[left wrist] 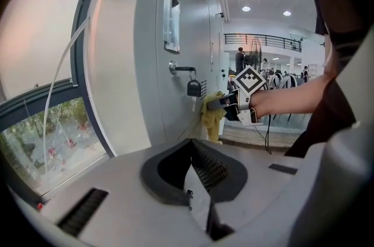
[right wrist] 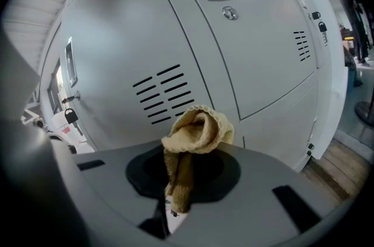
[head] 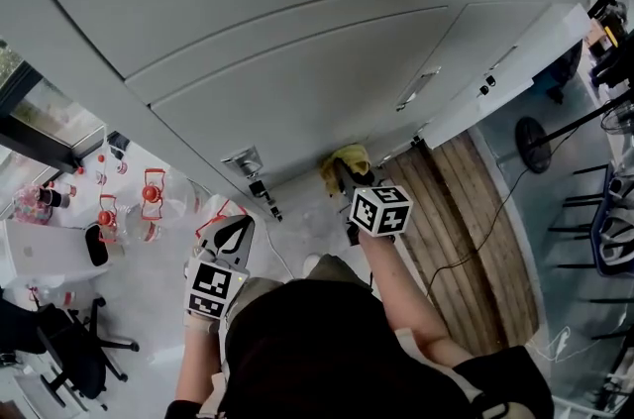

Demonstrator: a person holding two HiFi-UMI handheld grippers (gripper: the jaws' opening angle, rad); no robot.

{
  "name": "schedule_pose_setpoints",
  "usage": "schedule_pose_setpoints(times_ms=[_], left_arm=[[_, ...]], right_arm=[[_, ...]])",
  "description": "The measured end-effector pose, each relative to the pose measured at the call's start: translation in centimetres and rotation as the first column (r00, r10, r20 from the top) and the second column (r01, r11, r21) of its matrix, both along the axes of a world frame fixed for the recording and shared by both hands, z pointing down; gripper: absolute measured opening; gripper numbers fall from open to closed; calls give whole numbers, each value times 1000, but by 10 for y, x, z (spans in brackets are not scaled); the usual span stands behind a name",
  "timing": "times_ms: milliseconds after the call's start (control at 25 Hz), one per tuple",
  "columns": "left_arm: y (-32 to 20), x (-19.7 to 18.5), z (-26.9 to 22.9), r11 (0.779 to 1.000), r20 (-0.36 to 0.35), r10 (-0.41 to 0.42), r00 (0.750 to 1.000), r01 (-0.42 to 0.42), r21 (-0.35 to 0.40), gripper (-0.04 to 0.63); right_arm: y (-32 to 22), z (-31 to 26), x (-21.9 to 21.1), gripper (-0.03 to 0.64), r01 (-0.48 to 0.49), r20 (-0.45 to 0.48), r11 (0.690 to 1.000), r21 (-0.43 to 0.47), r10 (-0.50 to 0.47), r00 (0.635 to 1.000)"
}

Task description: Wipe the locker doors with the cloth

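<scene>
The right hand-held gripper (head: pixel 346 177) pinches the bunched yellow cloth (right wrist: pixel 196 134) just at the lower locker doors (right wrist: pixel 146 47), so wiping looks to be in hand. The left hand-held gripper (left wrist: pixel 191 173) hangs near the person, jaws pressed together on nothing. Next, I judge, the cloth must press on the panel and sweep across, clear of the padlock (left wrist: pixel 194 88).
</scene>
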State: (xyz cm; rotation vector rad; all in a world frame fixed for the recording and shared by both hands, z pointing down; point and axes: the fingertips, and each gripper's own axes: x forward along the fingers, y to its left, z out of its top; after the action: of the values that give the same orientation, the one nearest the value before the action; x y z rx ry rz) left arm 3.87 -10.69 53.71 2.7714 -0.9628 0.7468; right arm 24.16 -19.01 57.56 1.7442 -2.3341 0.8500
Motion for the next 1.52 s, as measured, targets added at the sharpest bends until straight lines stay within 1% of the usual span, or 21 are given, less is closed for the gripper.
schedule_pose_setpoints(times_ms=[520,800,1160,1360,1520], left_arm=[[9,-48,-3,1000,-5,30,1000,-30,-5,9],[16,-77,-3,1000,-13,27,1000,-27,-11,8],[27,-113,1,1000,-20,-1,1000,1,-21,9],[31,-129,2,999,-32,-24,999,23,-23,8],[31,-141,3,998,-48,-58,997,57,-25,8]], right_arm=[[17,-2,-75,54,51,15,999,-6,-51,999],[25,-4,-116,54,80,26,997,0,-80,996],[39,-5,-179,54,170,23,985,-2,-170,985],[44,-6,-202,54,207,13,978,-5,-207,978],[49,-10,-213,54,239,6,971,-5,-239,971]])
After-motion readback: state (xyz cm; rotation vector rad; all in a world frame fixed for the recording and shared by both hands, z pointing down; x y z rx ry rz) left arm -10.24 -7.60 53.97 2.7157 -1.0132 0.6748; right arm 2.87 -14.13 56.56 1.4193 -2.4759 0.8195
